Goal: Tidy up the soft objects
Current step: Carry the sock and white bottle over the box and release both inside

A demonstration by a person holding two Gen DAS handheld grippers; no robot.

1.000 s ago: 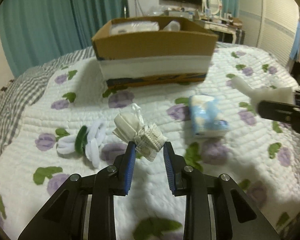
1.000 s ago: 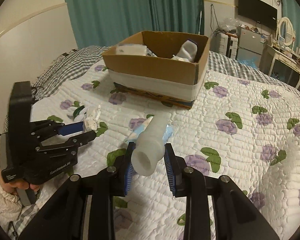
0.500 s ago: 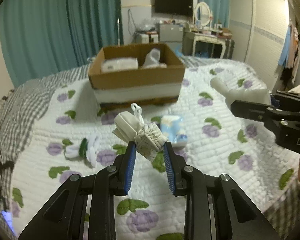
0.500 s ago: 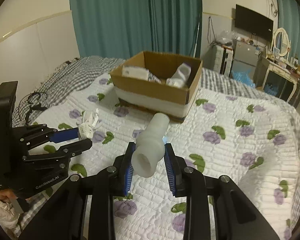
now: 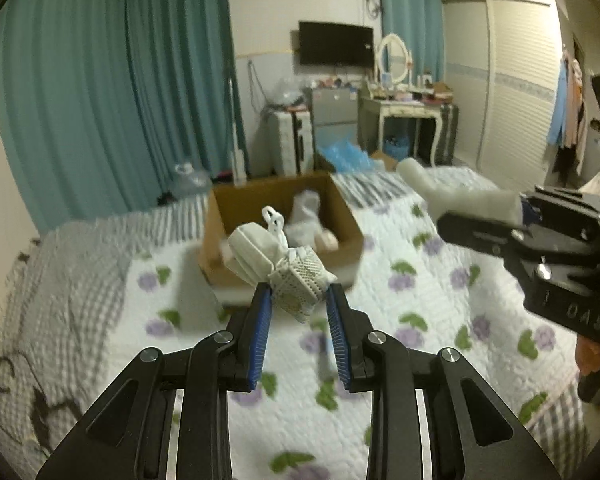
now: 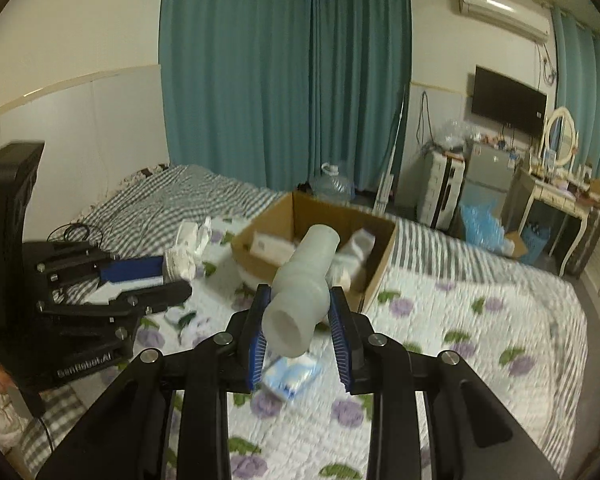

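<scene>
Cardboard box (image 6: 374,268) already holding several items; left gripper (image 5: 298,300) clamping mesh pouch (image 5: 284,264), right gripper (image 6: 298,300) clamping foam tube (image 6: 304,284) before box; tissue pack (image 6: 290,374) lying outside

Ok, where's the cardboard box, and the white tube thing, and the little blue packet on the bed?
cardboard box (image 6: 376,264), right wrist view, on its right outer wall.
white tube (image 6: 300,292), right wrist view, on its wide middle between the fingers.
blue packet (image 6: 292,374), right wrist view, on its top face.
</scene>
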